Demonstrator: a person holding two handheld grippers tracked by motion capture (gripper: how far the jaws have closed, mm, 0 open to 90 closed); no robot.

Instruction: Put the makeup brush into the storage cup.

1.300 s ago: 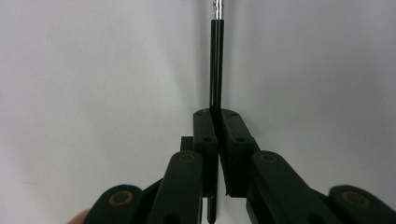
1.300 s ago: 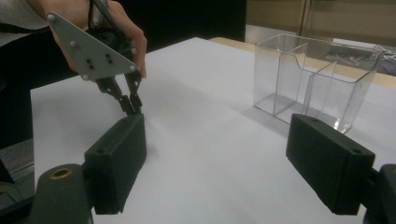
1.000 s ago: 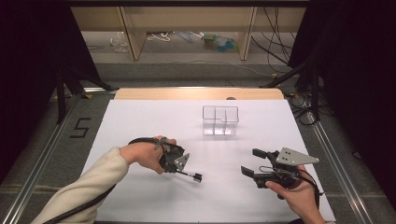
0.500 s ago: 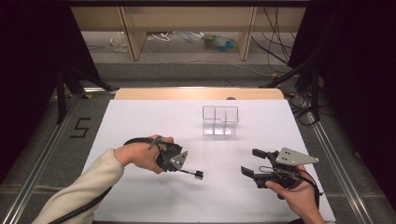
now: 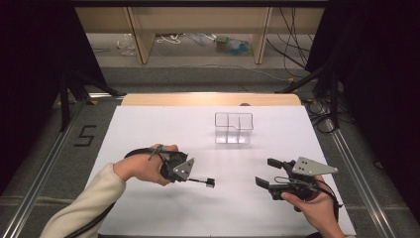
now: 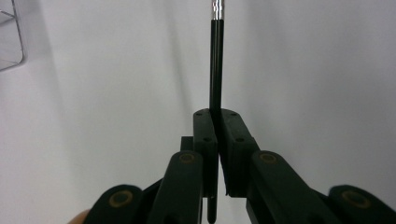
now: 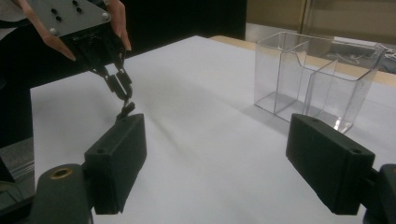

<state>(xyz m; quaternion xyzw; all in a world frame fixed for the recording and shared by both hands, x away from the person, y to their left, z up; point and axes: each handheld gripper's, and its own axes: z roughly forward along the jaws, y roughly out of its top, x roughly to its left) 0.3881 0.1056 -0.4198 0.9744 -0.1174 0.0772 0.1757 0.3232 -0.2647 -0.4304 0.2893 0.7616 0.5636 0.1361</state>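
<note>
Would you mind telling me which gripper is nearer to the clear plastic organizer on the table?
Roughly equal; I cannot pick one. The left gripper, shut on a thin black pencil, sits down-left of the clear organizer. The right gripper, open, sits down-right.

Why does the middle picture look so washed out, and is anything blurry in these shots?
Left gripper view: the white table sheet glares, so the thin black pencil clamped in the left gripper stands out sharply. Right gripper view: its own near black pads look soft, while the clear plastic compartment box shows reflections. High view: evenly lit table, dark surroundings.
</note>
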